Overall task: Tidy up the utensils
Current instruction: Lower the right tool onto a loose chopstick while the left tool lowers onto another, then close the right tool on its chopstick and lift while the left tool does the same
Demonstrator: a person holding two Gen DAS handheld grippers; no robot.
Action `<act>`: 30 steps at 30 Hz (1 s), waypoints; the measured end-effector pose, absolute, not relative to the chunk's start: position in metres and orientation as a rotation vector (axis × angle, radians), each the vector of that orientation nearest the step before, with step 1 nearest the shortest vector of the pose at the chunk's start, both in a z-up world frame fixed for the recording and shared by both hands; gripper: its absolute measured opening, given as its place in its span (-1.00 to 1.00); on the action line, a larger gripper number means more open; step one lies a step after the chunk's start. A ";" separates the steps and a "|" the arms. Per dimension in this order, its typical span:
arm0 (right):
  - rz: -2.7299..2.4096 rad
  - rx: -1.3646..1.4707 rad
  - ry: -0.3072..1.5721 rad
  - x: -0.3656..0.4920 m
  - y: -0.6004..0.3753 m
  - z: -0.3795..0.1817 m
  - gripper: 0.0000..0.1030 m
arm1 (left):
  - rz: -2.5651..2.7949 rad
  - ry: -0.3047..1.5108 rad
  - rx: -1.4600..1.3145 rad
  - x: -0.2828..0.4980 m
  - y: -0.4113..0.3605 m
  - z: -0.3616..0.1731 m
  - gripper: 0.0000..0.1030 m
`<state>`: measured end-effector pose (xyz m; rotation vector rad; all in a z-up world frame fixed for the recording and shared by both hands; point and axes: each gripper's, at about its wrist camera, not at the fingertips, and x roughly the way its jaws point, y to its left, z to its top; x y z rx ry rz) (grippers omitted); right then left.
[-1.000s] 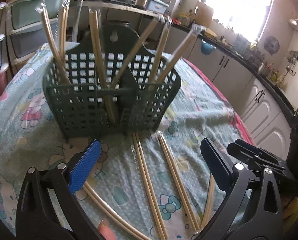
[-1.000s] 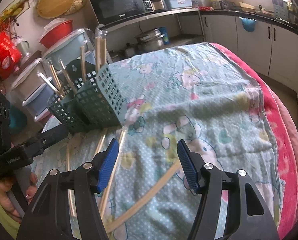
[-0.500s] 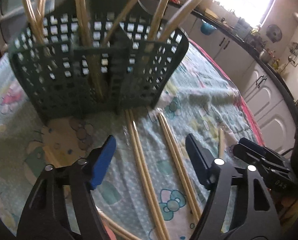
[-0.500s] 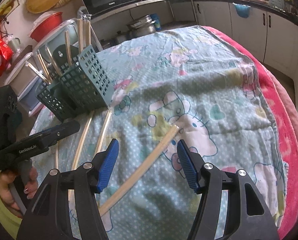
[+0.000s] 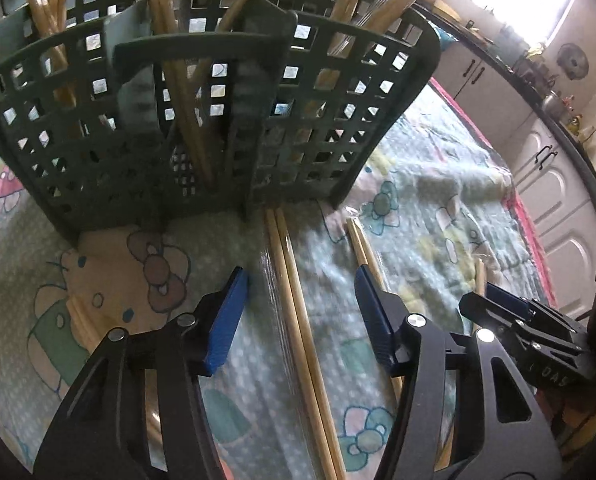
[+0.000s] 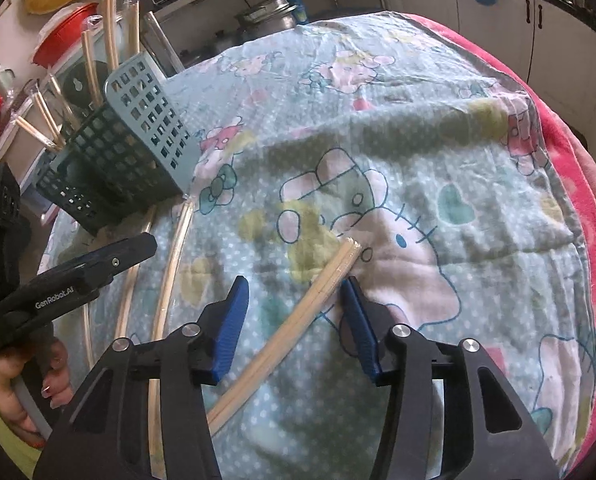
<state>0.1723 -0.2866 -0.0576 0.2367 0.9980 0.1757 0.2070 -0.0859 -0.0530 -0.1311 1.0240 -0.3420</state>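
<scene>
A dark green lattice utensil basket [image 5: 201, 120] stands on the cartoon-print cloth and holds several wrapped chopstick pairs upright. It also shows in the right wrist view [image 6: 125, 160]. My left gripper [image 5: 302, 280] is open, low over the cloth, with a wrapped chopstick pair [image 5: 298, 320] lying between its fingers. A second pair [image 5: 364, 248] lies just to its right. My right gripper [image 6: 293, 292] is open around the upper end of another chopstick pair [image 6: 298, 320] that lies diagonally on the cloth.
More chopstick pairs [image 6: 169, 280] lie on the cloth in front of the basket. The left gripper's body [image 6: 57, 280] sits at the left of the right wrist view. A pink blanket edge [image 6: 578, 200] runs along the right. Kitchen cabinets [image 5: 558, 184] stand beyond.
My left gripper moved forward and down toward the basket, straddling a chopstick pair. My right gripper moved forward and down over the diagonal pair. Both stayed open.
</scene>
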 end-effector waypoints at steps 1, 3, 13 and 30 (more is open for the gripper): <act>0.176 0.235 0.997 0.173 -0.287 -0.058 -0.11 | -0.333 1.024 -0.121 0.209 -0.088 -0.053 -0.14; 0.167 0.216 0.992 0.174 -0.286 -0.059 -0.21 | -0.288 1.022 -0.078 0.214 -0.094 -0.055 -0.31; 0.152 0.214 0.960 0.171 -0.295 -0.063 -0.64 | -0.203 0.968 0.061 0.219 -0.117 -0.057 -0.54; 0.300 0.337 0.849 0.161 -0.294 -0.025 -0.82 | -0.303 1.007 -0.110 0.212 -0.082 -0.043 -0.83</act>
